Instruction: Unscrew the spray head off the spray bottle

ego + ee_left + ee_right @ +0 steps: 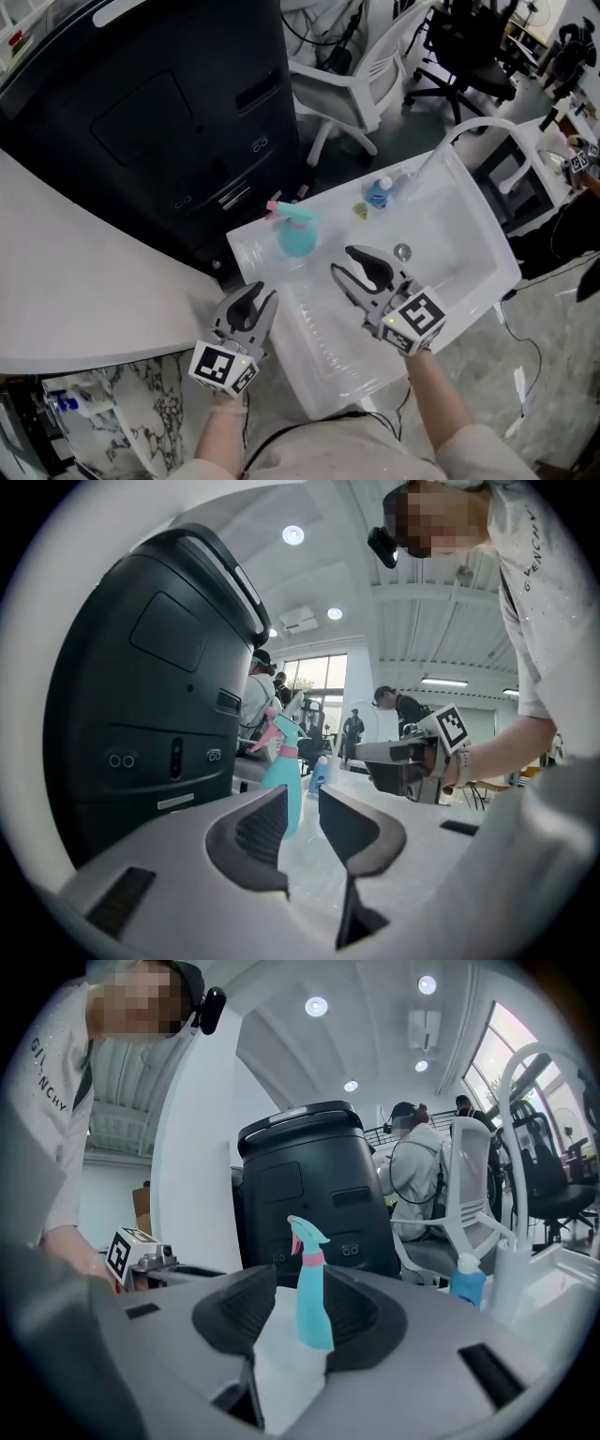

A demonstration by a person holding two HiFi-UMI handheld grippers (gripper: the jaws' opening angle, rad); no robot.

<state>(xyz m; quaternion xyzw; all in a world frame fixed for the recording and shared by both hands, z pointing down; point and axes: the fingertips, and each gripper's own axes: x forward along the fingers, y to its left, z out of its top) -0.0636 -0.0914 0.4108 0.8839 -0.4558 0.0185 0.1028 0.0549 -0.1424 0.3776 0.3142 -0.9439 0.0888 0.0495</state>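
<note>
Clamp likely light, slippery spray bottle (298, 236) body with left gripper (254, 301), twist spray head (287, 213) with right gripper (348, 266) (jaws apart, empty on both).

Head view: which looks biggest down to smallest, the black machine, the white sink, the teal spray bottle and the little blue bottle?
1. black machine
2. white sink
3. teal spray bottle
4. little blue bottle
</note>
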